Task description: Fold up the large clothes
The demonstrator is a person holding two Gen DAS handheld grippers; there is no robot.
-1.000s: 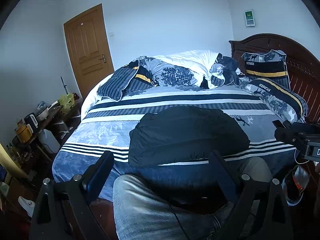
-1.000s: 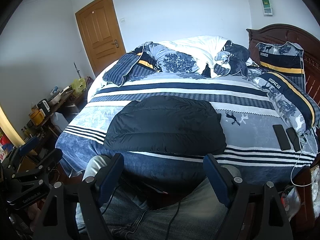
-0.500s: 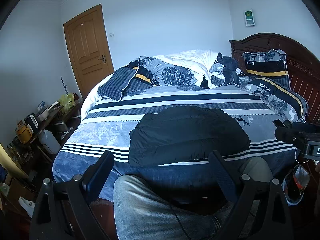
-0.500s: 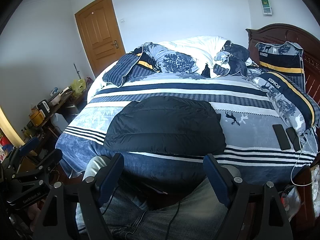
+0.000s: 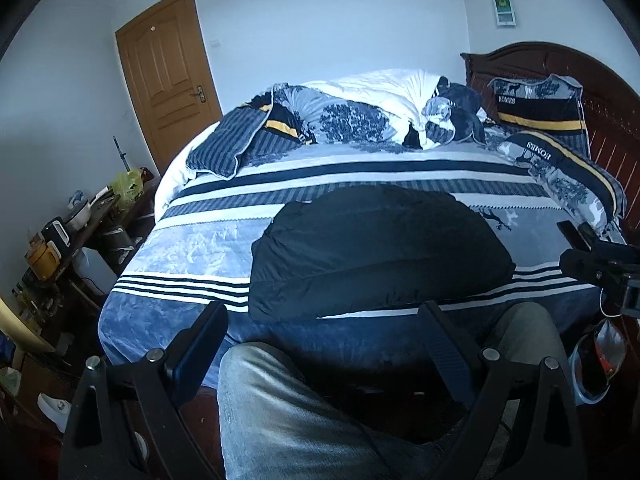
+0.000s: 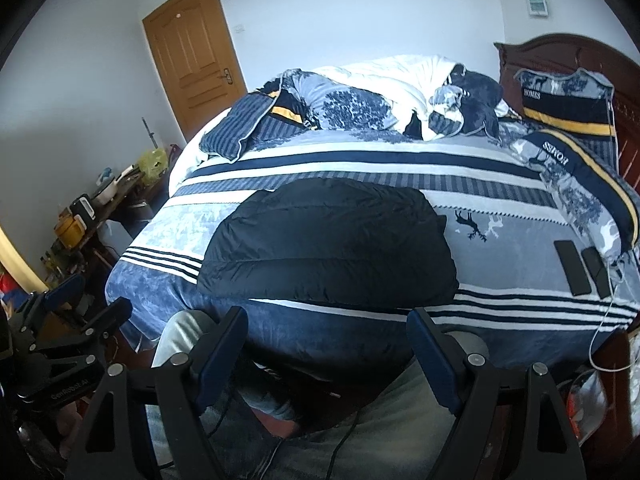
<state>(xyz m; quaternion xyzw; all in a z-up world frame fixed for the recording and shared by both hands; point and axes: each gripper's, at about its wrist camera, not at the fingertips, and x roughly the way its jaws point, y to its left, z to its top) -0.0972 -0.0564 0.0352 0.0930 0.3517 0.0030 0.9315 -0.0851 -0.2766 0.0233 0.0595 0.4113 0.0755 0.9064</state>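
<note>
Folded black puffer jacket lies as a compact bundle on the striped bedspread, toward the jacket-side near edge of the bed, with two phones lying well to its right. Left gripper and right gripper both hang short of the jacket over the person's jeans, fingers spread wide and holding nothing.

Both wrist cams sit low at near bed edge, above knees, facing far wall. Left cam further left. Shared: jacket, door.
</note>
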